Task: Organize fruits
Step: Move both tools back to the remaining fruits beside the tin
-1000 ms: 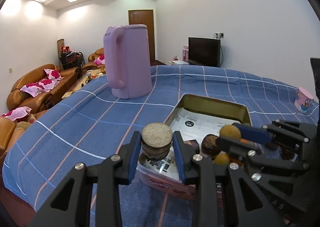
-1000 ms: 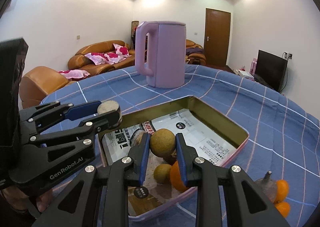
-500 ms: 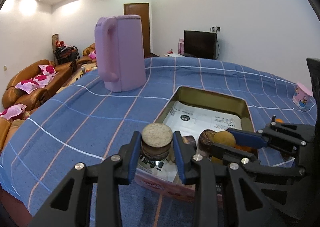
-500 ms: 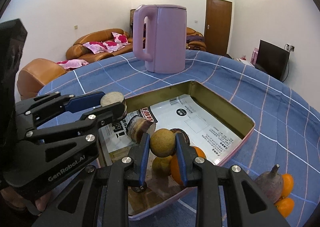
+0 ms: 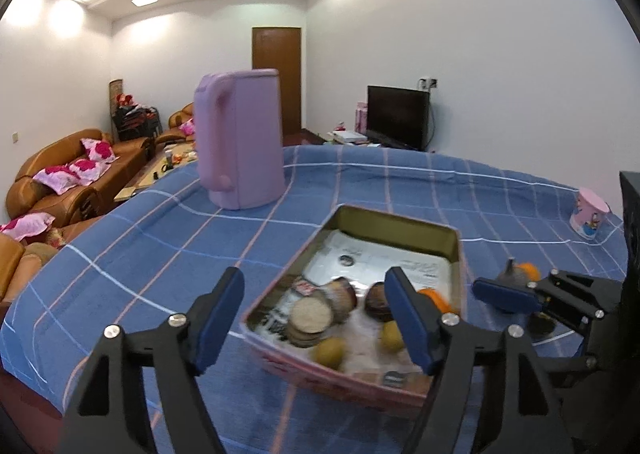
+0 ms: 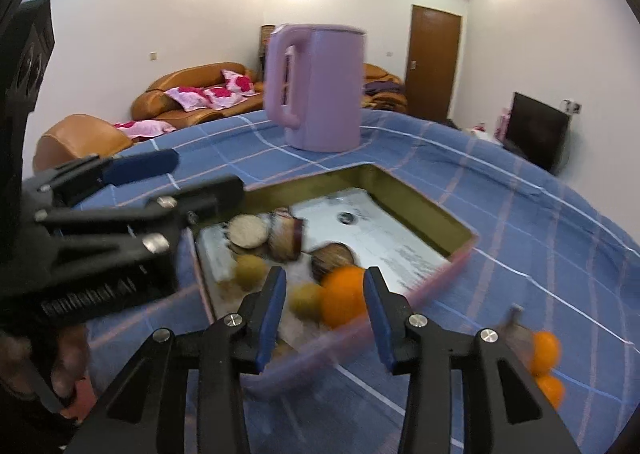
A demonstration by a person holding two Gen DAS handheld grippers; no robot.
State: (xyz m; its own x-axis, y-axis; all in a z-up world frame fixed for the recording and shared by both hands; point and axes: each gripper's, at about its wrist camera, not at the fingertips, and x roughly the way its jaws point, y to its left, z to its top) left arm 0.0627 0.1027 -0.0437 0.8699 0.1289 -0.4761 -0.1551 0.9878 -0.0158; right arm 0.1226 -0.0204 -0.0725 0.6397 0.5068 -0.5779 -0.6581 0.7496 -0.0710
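A pink-rimmed tin tray (image 5: pixel 400 220) (image 6: pixel 424 210) lined with printed paper sits on the blue checked cloth. In it lie a flat-topped brown fruit (image 5: pixel 311 313) (image 6: pixel 249 231), dark round fruits (image 5: pixel 375 296) (image 6: pixel 331 259), small yellow-brown fruits (image 5: pixel 329 350) (image 6: pixel 250 270) and an orange (image 6: pixel 344 300). My left gripper (image 5: pixel 316 320) is open and empty over the tray's near end. My right gripper (image 6: pixel 324 312) is open and empty over the orange; it shows in the left wrist view (image 5: pixel 504 296) at the right.
A tall lilac kettle (image 5: pixel 240 140) (image 6: pixel 318 86) stands behind the tray. Outside the tray on the right lie a dark stemmed fruit (image 6: pixel 514 328) and two oranges (image 6: pixel 546 348). A pink cup (image 5: pixel 590 210) lies at the far right. Sofas and a TV stand beyond the table.
Both grippers opened. The left let go of the flat-topped brown fruit and the right let go of the round yellow-brown fruit; both now lie in the tray. Both grippers pulled back.
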